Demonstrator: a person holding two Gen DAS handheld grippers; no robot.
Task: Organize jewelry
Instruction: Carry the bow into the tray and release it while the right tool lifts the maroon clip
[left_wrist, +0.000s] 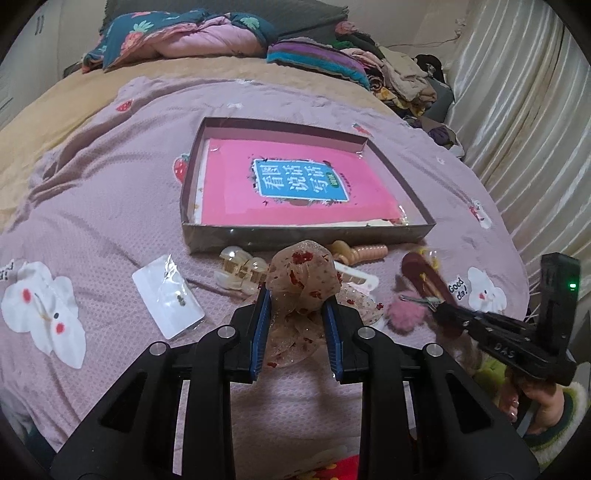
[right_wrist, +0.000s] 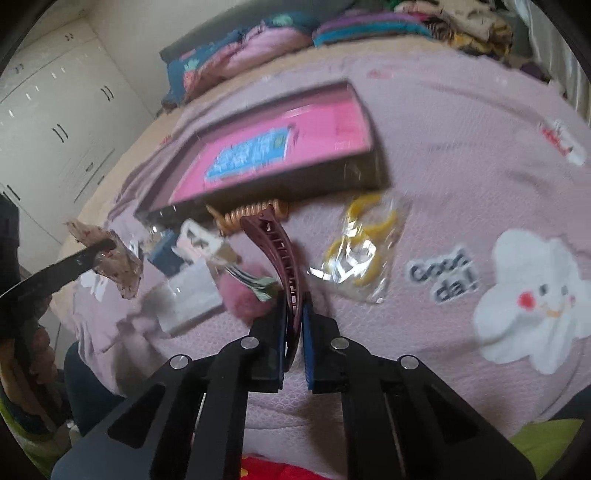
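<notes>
Left gripper (left_wrist: 297, 306) clamps the sheer scrunchie (left_wrist: 301, 280); right gripper (right_wrist: 293, 314) pinches the maroon clip (right_wrist: 275, 251) (by one end), which could twist loose before reaching the box (left_wrist: 295, 236).

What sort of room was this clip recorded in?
Most likely a bedroom: the work surface is a bed covered by a pink quilt, with folded bedding and a pile of clothes at its far end, and white wardrobe doors along one wall.

Sheer cloth scrunchie (left_wrist: 301, 280); glossy plastic hair clip (right_wrist: 282, 254); quilted bedspread (left_wrist: 110, 206).
</notes>
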